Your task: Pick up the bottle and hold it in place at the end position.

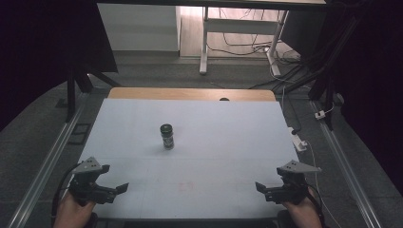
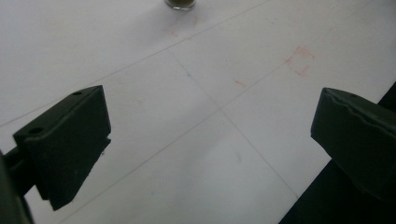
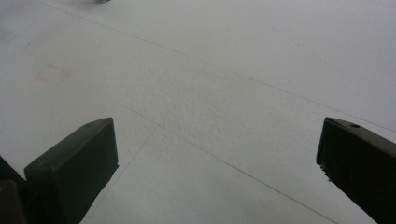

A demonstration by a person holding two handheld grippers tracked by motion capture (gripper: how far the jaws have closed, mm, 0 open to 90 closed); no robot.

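- The left gripper (image 1: 121,188) is resting at the near left edge of the table (image 1: 228,123), its jaws spread wide with bare white surface between them.
- The right gripper (image 1: 260,187) is sitting at the near right edge, jaws likewise standing wide apart and gripping nothing.
- A small dark jar (image 1: 167,136) with a black lid is standing upright well ahead of both grippers, roughly between their lines, somewhat nearer the left one.
- In the left gripper view the jar's base (image 2: 180,4) is peeking in far ahead of the jaws, at the top edge.
- Faint red marks (image 2: 300,59) are lying on the surface ahead and to the right of the left gripper's jaws.
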